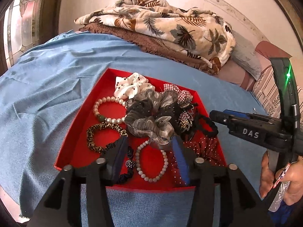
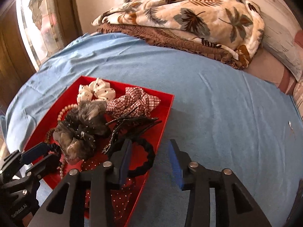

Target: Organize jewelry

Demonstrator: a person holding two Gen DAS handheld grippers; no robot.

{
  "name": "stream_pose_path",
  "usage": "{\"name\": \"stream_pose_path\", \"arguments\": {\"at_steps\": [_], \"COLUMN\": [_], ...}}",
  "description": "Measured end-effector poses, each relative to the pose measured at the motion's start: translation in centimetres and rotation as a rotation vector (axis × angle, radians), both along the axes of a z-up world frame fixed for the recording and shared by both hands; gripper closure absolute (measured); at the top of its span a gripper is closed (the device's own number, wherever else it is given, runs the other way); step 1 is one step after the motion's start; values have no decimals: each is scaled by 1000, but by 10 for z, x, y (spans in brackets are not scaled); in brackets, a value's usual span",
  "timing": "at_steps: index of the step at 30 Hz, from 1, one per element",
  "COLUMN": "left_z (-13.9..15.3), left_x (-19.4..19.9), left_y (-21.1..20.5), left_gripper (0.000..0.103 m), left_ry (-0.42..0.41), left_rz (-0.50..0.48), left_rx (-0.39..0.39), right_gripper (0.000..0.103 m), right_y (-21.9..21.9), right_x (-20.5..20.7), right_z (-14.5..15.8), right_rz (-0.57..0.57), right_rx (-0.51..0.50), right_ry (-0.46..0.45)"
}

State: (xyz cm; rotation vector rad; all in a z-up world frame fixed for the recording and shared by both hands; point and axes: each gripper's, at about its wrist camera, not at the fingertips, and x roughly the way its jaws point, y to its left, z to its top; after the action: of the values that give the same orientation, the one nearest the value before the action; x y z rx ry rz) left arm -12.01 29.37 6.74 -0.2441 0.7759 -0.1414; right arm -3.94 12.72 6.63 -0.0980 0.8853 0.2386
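While the left gripper (image 1: pixel 149 151) hangs over the near edge of the shallow red cardboard tray (image 1: pixel 79 132), its blue-padded jaws stand apart, gripping nothing, above a grey bead bracelet (image 1: pixel 151 162). The right gripper (image 2: pixel 149 162) is likewise parted and empty, straddling the tray's right edge beside a black fabric scrunchie (image 2: pixel 145 157). The tray lies on a light blue bedsheet (image 2: pixel 217 104).

Both the left gripper (image 1: pixel 149 151) and right gripper (image 2: pixel 151 160) angle downward, jaws parted.
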Motion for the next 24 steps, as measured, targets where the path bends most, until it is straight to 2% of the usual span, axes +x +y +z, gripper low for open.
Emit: {"name": "stream_pose_path", "arguments": {"at_steps": [4,6,11,14,17,21,24], "left_z": [1,3,7,9,9,7,8], "left_x": [-2,-3,-9,-13,-14,-15,-20], "left_y": [-2,-4,-8,-11,-14,-20,-23], "left_gripper": [49,46,42,37,35,35,34], "left_ry": [-12,-22,-50,-71,-77,-79,-87], "left_rz": [11,16,18,25,29,47,74], "left_rx": [22,36,77,103,126,177,199], "right_gripper": [57,53,50,50,50,40,39], "right_y": [-6,-6,6,8,-6,-36,-63], "right_x": [-6,-7,-4,-12,-28,-54,-75], "right_z": [5,4,-12,-16,-11,-2,0], "right_rz": [-20,-21,-22,-32,-43,-83,-128], "right_rx": [7,14,-1,-29,-15,6,8], "right_ry": [-12,-4,34,19,-10,-49,-76]}}
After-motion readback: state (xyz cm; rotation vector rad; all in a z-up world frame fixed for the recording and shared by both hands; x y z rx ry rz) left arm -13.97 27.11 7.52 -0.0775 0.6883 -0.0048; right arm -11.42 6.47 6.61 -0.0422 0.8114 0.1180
